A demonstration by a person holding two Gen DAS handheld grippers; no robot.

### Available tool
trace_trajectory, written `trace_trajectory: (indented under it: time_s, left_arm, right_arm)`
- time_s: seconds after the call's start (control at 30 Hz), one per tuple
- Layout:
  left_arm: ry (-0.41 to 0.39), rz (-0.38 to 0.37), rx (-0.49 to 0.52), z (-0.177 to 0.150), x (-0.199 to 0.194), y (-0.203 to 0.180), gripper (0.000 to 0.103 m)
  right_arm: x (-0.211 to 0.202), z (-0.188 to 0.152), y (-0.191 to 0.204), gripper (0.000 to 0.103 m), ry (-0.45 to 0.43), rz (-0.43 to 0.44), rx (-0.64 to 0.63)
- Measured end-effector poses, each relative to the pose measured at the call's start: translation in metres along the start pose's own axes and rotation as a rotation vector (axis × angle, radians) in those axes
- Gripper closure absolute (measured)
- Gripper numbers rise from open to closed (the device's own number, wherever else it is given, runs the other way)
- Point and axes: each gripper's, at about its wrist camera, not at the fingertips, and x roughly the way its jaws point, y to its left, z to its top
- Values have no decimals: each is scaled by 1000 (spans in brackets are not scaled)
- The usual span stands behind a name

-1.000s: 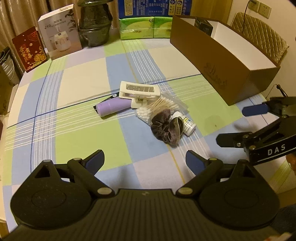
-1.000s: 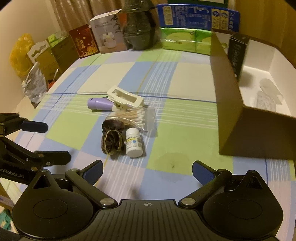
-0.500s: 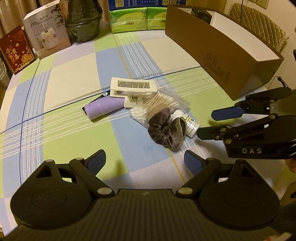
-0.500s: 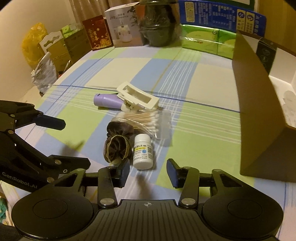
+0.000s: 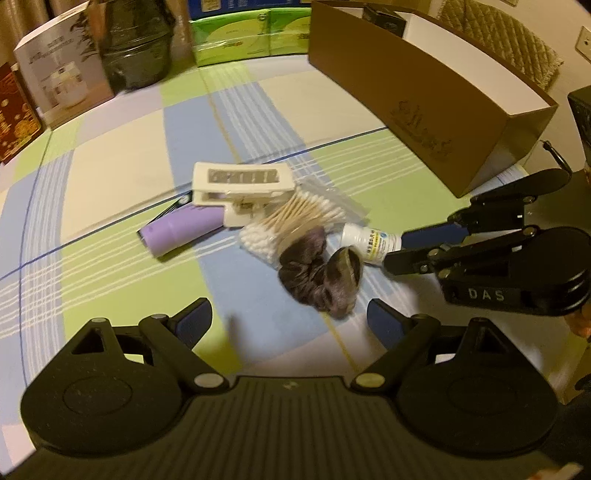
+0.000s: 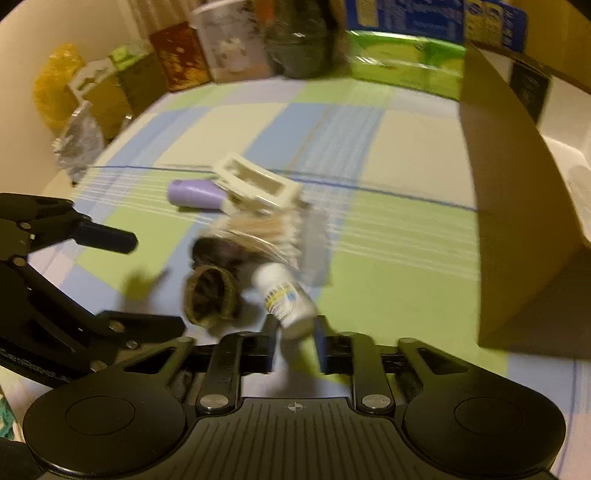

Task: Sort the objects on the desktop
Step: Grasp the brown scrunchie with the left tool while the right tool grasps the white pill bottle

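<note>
- Our right gripper is pinching the white pill bottle at its base.
- We should lift it straight, clearing the scrunchie.
- Our left gripper hangs wide open.

A table under a checked cloth of blue, green and cream carries everything. In the middle sits a small heap: a purple tube lying flat, a cream hair clip resting across its end, a clear bag of cotton swabs just beside the clip, and a dark scrunchie touching the bag on the near side. Along the right edge stands a long brown cardboard box, open on top. The far edge is lined with green packs, a dark bag and a white carton, with a red box at the far left corner.
</note>
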Motion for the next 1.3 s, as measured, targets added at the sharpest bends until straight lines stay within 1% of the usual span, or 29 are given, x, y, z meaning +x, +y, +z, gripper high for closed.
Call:
trace_trajectory:
  time_s: [0.03, 0.07, 0.1, 0.17, 0.23, 0.27, 0.3, 0.33, 0.37, 0.4, 0.43, 0.47, 0.5, 0.57, 0.7, 0.87, 1.03, 1.3]
  left_arm:
    - [-3, -7, 8, 2, 2, -1, 16]
    - [-6, -15, 17, 3, 4, -2, 21]
    - [-7, -22, 23, 4, 6, -3, 23]
    - [-10, -31, 34, 7, 12, -6, 24]
    - [-15, -30, 44, 10, 17, -8, 29]
    - [-19, -31, 46, 12, 20, -9, 33]
    - [-22, -33, 44, 13, 22, -9, 33]
    - [-24, -38, 42, 15, 24, -10, 33]
    - [-26, -39, 42, 16, 26, -11, 34]
    - [-26, -37, 42, 17, 28, -11, 40]
    - [-23, -39, 41, 18, 30, -11, 44]
    - [-19, -46, 36, 18, 32, -10, 55]
    - [-15, -56, 29, 18, 34, -10, 63]
    - [-18, -71, 26, 18, 34, -9, 68]
    - [-23, -72, 30, 13, 27, -4, 76]
    - [-20, -42, -26, 4, 17, 14, 79]
    - [-14, -16, -77, -4, 9, 32, 80]
    - [-7, -10, -94, -10, 2, 32, 80]
  right_arm:
    - [0, -2, -4, 90, 14, -19, 15]
    - [0, -4, -8, 90, 22, -27, 33]
    - [-1, -5, -12, 90, 26, -25, 47]
    - [-4, -8, -19, 90, 24, -25, 72]
    - [-8, -11, -21, 88, 16, -27, 80]
    - [-10, -11, -22, 84, 16, -19, 87]
    - [-12, -12, -23, 79, 11, -14, 96]
    - [-13, -11, -24, 63, 6, -16, 100]
    - [-14, -11, -24, 50, 0, -21, 102]
    - [-15, -11, -23, 49, -9, -27, 101]
    - [-16, -10, -22, 48, -16, -29, 99]
    - [-15, -9, -21, 48, -16, -27, 97]
    - [-15, -9, -21, 48, -14, -24, 98]
    - [-14, -8, -20, 47, -16, -18, 99]
    - [-12, -6, -16, 47, -17, -4, 87]
    - [-9, 0, -9, 45, -27, 13, 64]
    - [-1, 6, -1, 44, -27, 12, 23]
    - [16, 14, 13, 45, -44, -22, -59]
